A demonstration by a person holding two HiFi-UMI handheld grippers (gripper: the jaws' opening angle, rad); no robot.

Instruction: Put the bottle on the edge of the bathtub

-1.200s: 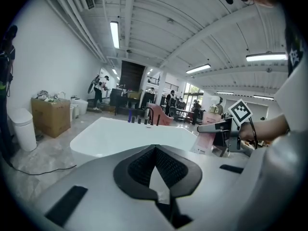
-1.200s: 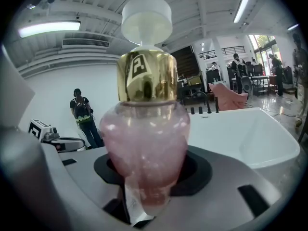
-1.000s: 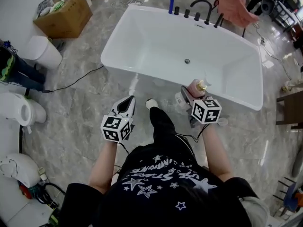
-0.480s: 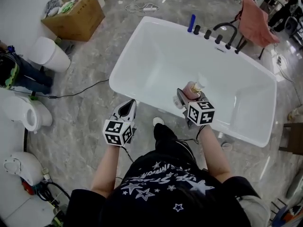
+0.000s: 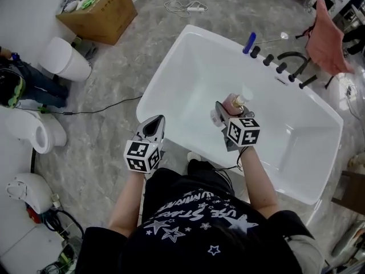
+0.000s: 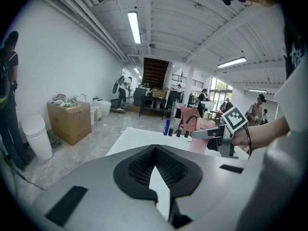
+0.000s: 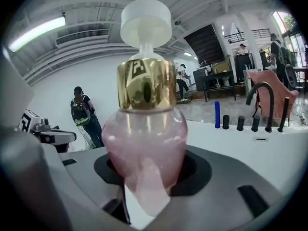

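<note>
A pink glass bottle [image 5: 234, 102] with a gold collar and white pump cap stands upright between the jaws of my right gripper [image 5: 228, 108], which is shut on its round body [image 7: 144, 138]. Gripper and bottle hang over the inside of the white bathtub [image 5: 161, 66], past its near rim. My left gripper [image 5: 153, 128] hovers at the tub's near left corner, its jaws together and empty. In the left gripper view the bottle [image 6: 198, 144] shows at the right, above the tub [image 6: 126, 139].
Black tap fittings [image 5: 284, 67] and a blue bottle [image 5: 249, 43] line the tub's far rim. A pink cloth on a chair [image 5: 328, 39] stands behind. On the floor to the left are a cardboard box [image 5: 100, 7], a white bin [image 5: 64, 59], a toilet [image 5: 34, 131] and a cable [image 5: 97, 108].
My right gripper has carried the bottle from above the near rim out over the tub's inside. The person has stepped closer to the tub. The left gripper keeps its place.
</note>
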